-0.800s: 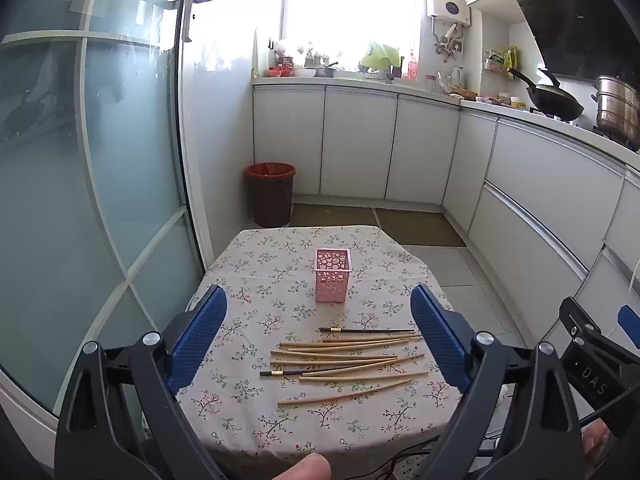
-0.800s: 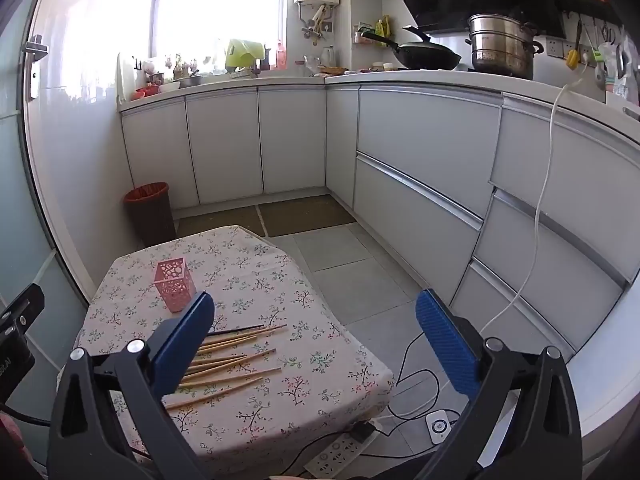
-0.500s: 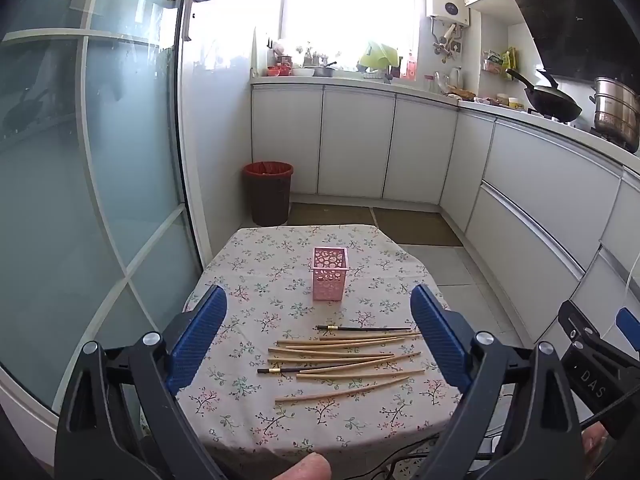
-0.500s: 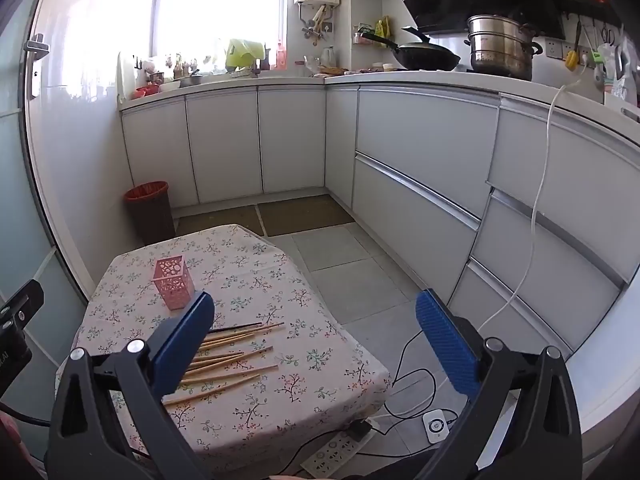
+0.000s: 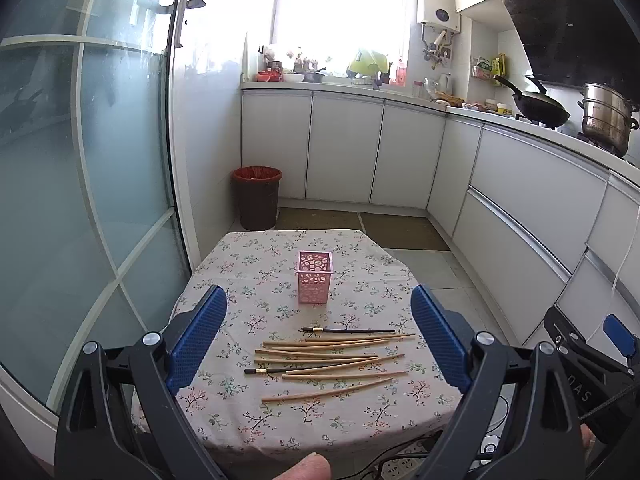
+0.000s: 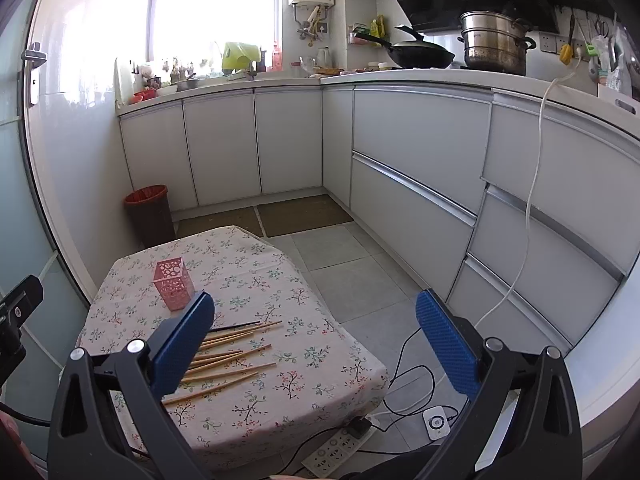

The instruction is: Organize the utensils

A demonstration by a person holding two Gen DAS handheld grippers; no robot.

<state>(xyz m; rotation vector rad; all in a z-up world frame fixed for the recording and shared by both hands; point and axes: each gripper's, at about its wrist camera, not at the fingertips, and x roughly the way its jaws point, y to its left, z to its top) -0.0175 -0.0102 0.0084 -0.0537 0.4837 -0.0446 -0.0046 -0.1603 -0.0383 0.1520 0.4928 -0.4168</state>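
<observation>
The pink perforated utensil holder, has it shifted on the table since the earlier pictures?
No. The pink perforated utensil holder stands on the same spot of the floral tablecloth, equally far behind the wooden chopsticks; only the camera has drifted slightly.

I see daylight glare blowing out the window [image 5: 340,20] beyond the fingers; fisheye bending and dark corners in both views.

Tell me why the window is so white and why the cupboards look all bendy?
In the left wrist view the window is blown out by daylight, so nothing outside shows, and the glass door bulges from the fisheye lens. In the right wrist view the cabinets curve the same way, while the chopsticks and pink holder stay sharp under soft, even light.
</observation>
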